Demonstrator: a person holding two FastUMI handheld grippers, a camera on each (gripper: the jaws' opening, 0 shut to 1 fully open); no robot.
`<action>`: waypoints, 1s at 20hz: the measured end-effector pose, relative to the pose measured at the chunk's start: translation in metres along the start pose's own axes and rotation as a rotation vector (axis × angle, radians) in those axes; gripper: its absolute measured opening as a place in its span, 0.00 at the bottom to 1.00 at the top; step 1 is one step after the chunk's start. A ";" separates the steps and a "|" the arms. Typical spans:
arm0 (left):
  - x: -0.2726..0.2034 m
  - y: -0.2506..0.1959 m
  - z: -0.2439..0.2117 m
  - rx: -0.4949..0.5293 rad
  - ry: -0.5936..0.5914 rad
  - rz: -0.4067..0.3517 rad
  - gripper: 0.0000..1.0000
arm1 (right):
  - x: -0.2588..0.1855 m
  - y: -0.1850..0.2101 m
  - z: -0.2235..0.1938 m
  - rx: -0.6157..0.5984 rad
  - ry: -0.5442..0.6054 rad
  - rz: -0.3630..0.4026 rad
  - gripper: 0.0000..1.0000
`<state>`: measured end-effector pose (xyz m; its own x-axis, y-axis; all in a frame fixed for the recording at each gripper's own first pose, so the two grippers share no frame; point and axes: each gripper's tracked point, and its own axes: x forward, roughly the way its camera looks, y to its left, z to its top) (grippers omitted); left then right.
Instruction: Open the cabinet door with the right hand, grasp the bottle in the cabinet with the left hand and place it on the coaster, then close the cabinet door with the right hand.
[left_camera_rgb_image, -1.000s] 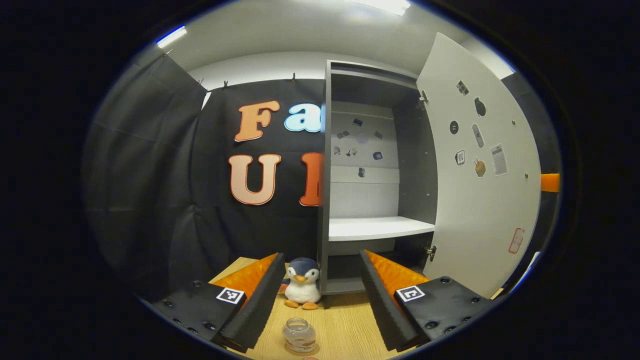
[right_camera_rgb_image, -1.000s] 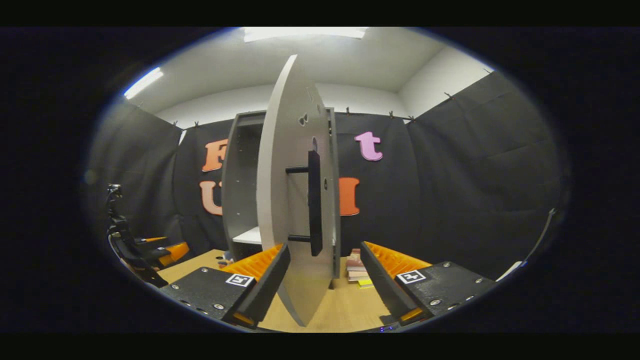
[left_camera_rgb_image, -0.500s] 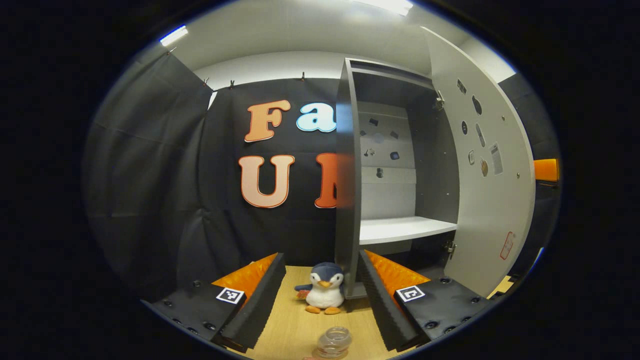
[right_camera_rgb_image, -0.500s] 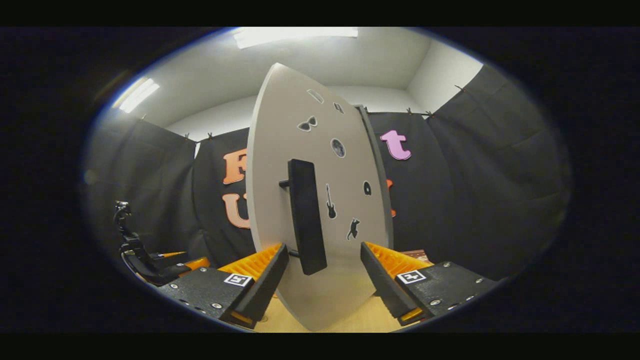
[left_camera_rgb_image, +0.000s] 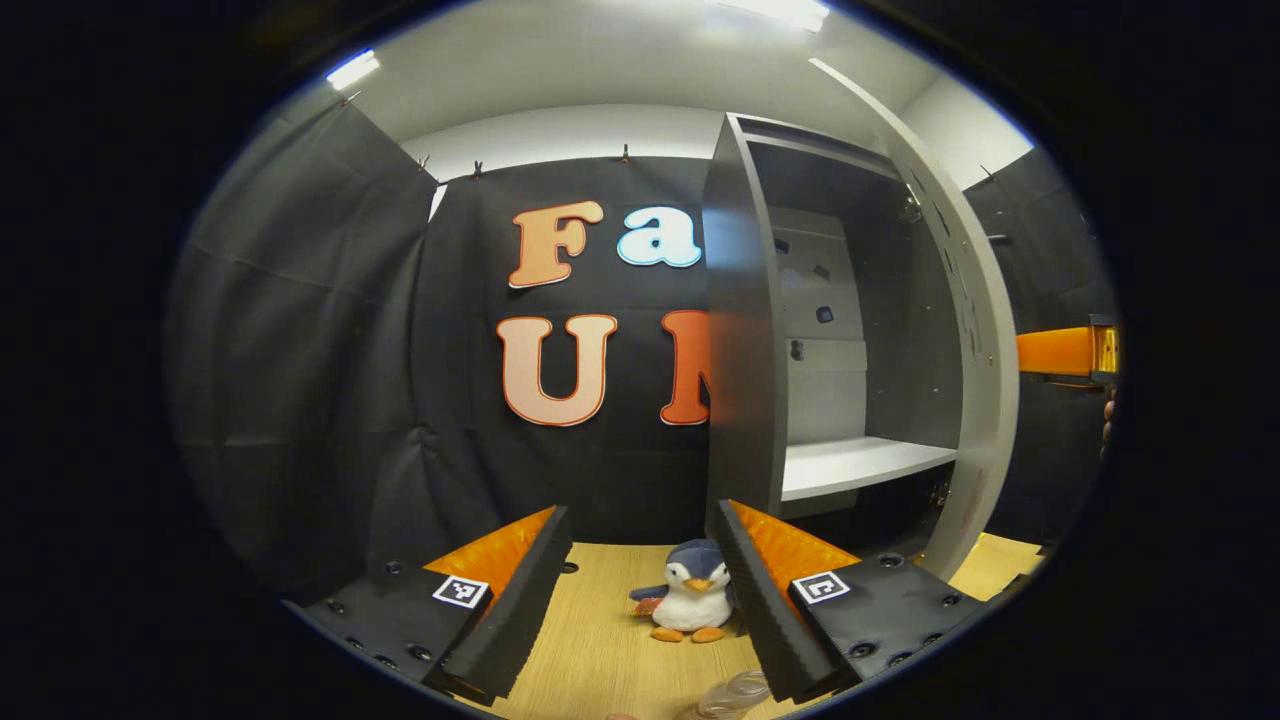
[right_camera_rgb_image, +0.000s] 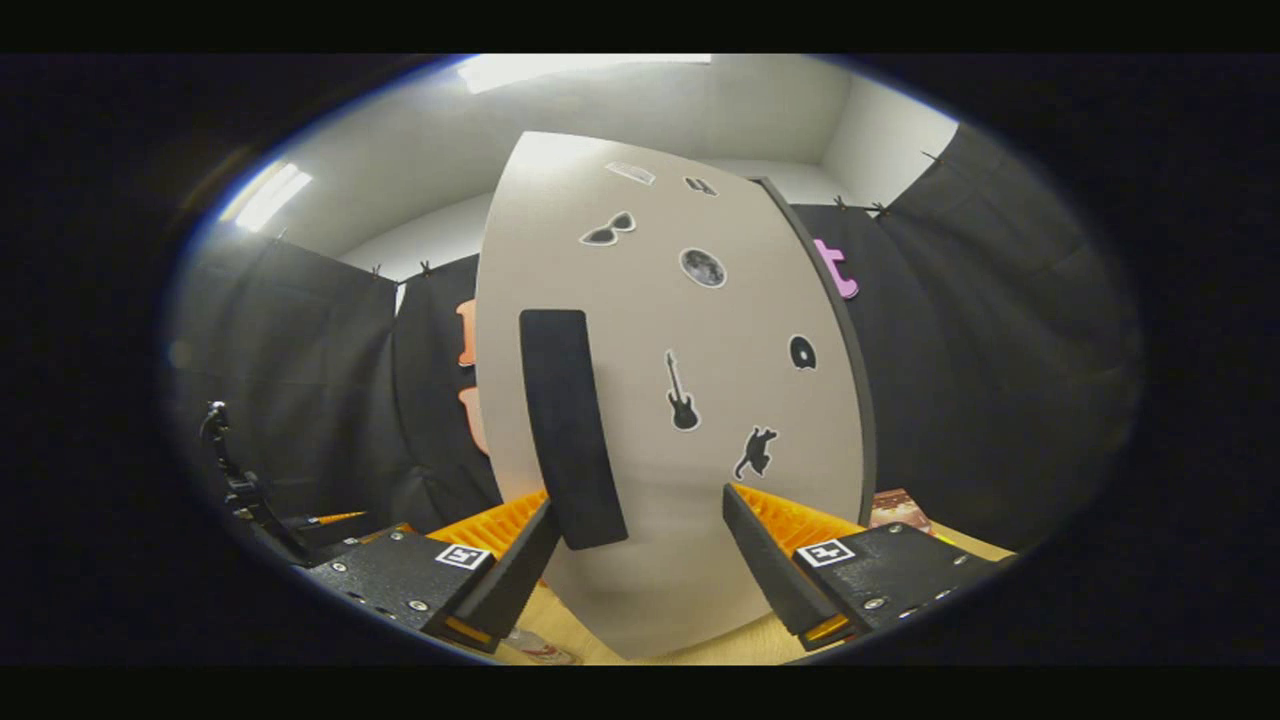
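Black cloth behind, my right claw (right_camera_rgb_image: 640, 545) gapes empty before the stiff, light-swinging cabinet door (right_camera_rgb_image: 700, 330); I'd push beside its bar handle (right_camera_rgb_image: 570, 430).

One cabinet (left_camera_rgb_image: 745, 330), one door (right_camera_rgb_image: 680, 400), one penguin toy (left_camera_rgb_image: 692, 603), one bottle (left_camera_rgb_image: 730, 697).
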<state>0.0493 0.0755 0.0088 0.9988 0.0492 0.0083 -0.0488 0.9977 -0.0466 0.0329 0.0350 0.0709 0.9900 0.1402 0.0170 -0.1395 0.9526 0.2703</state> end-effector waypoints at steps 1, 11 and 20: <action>0.000 0.004 -0.003 -0.005 0.007 0.002 0.94 | 0.008 0.004 -0.003 -0.002 0.009 0.002 0.96; 0.025 0.038 -0.021 -0.023 0.046 -0.017 0.95 | 0.041 0.020 -0.014 0.011 0.016 0.019 0.93; 0.040 0.047 -0.036 -0.054 0.071 -0.064 0.94 | 0.057 0.024 -0.023 0.025 0.020 -0.012 0.96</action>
<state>0.0875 0.1223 -0.0288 0.9981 -0.0201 -0.0576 0.0142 0.9947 -0.1020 0.0858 0.0718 0.0564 0.9910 0.1339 -0.0055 -0.1264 0.9474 0.2940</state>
